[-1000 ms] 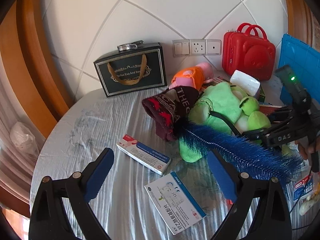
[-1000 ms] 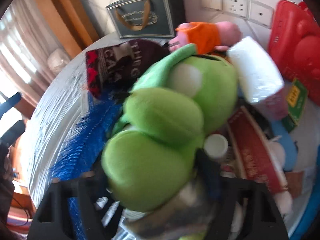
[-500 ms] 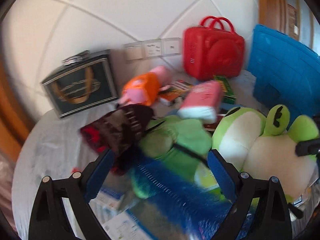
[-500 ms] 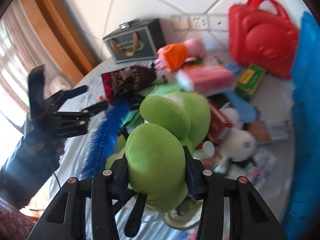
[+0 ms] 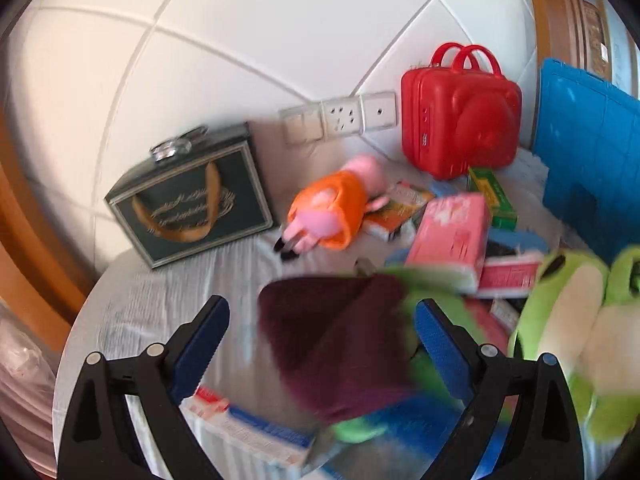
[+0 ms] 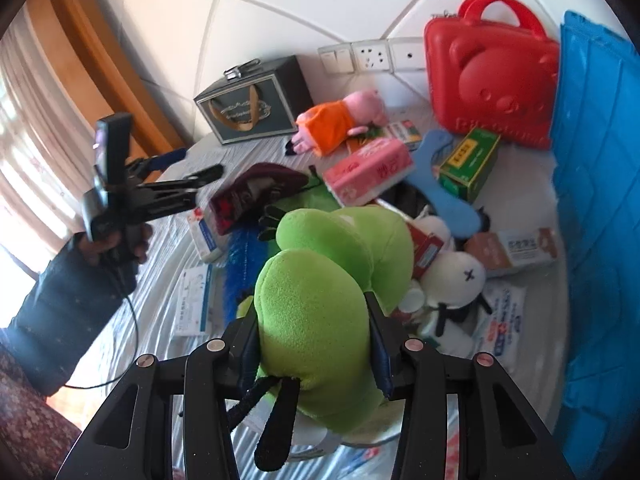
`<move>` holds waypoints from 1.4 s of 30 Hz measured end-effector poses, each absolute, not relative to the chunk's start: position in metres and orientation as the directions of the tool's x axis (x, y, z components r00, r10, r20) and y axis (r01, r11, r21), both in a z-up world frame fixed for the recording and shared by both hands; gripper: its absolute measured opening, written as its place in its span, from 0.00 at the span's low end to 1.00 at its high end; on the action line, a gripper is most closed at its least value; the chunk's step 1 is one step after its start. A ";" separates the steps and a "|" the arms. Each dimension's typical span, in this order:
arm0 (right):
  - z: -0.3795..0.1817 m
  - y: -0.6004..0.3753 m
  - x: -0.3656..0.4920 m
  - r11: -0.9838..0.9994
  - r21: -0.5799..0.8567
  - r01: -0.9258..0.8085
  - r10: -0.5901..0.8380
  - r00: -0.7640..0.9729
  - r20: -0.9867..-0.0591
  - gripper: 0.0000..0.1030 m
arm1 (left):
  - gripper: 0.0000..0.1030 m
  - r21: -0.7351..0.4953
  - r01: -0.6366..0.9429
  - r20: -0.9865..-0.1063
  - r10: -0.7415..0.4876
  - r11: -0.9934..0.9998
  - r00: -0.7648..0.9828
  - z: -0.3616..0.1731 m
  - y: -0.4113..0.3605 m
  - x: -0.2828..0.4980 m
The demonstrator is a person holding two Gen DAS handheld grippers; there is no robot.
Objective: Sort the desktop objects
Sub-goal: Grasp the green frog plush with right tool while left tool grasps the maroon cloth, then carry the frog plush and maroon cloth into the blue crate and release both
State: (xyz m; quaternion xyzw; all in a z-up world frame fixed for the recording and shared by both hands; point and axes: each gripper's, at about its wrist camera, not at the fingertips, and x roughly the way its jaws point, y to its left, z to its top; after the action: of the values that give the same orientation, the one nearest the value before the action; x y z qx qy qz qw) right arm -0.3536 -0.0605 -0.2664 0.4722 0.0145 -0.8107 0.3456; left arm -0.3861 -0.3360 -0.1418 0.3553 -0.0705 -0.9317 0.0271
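Clutter covers most of the bench (image 6: 188, 156), which wears a pale striped cloth. The right hand-held gripper (image 6: 316, 344) is clenched on the green plush frog (image 6: 320, 304), both pads pressed into the soft body, the toy lifted above the pile. The left hand-held gripper (image 5: 320, 344) is released, its blue pads spread wide with nothing between them, above a dark maroon knitted hat (image 5: 336, 344); in the right wrist view a sleeved hand (image 6: 116, 244) carries it at the left.

Under and behind the frog lie a blue bristle brush (image 6: 240, 264), a pink tissue pack (image 6: 368, 170), a green box (image 6: 470, 164), a light blue flat piece (image 6: 444, 188) and a white plush (image 6: 454, 276) with a cross-stitched eye. Flat medicine boxes (image 6: 194, 300) lie on the cloth to the left. Farther back a pink pig plush in orange (image 6: 340, 120) lies on its side, near a dark gift bag (image 6: 256, 104) standing against the tiled wall. A red bear-faced case (image 6: 492, 76) stands upright at the right, just beside a blue crate (image 6: 596, 184) that closes off that side.
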 end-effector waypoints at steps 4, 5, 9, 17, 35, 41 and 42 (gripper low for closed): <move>-0.270 -0.065 -0.357 -0.755 0.318 0.574 -0.554 -0.298 -0.778 0.43 | 0.93 0.144 -0.005 -0.699 -0.098 -0.990 -0.709 -0.171 -0.350 -0.372; -0.270 -0.067 -0.358 -0.755 0.319 0.573 -0.553 -0.294 -0.780 0.43 | 0.93 0.137 -0.021 -0.704 -0.083 -0.990 -0.706 -0.177 -0.348 -0.368; -0.272 -0.071 -0.359 -0.756 0.315 0.574 -0.545 -0.286 -0.788 0.43 | 0.93 0.117 -0.114 -0.744 -0.011 -0.987 -0.668 -0.195 -0.332 -0.372; -0.275 -0.070 -0.359 -0.761 0.341 0.552 -0.550 -0.269 -0.791 0.43 | 0.92 0.102 -0.280 -0.792 0.093 -0.955 -0.604 -0.220 -0.288 -0.400; -0.249 -0.075 -0.351 -0.762 0.276 0.586 -0.551 -0.362 -0.752 0.38 | 0.11 0.082 -0.126 -0.724 0.028 -0.989 -0.690 -0.172 -0.325 -0.383; -0.210 -0.074 -0.341 -0.755 0.225 0.615 -0.564 -0.436 -0.701 0.37 | 0.10 0.088 -0.121 -0.648 0.036 -0.989 -0.761 -0.121 -0.324 -0.356; -0.201 -0.073 -0.339 -0.756 0.218 0.617 -0.567 -0.451 -0.689 0.37 | 0.10 0.083 -0.117 -0.637 0.038 -0.990 -0.770 -0.113 -0.325 -0.351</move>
State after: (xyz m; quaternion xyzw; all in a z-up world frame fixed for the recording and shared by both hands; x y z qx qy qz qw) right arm -0.3392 -0.0733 -0.2011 0.3917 0.0317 -0.8513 0.3477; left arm -0.3508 -0.3246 -0.1129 0.3365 -0.0592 -0.9389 -0.0413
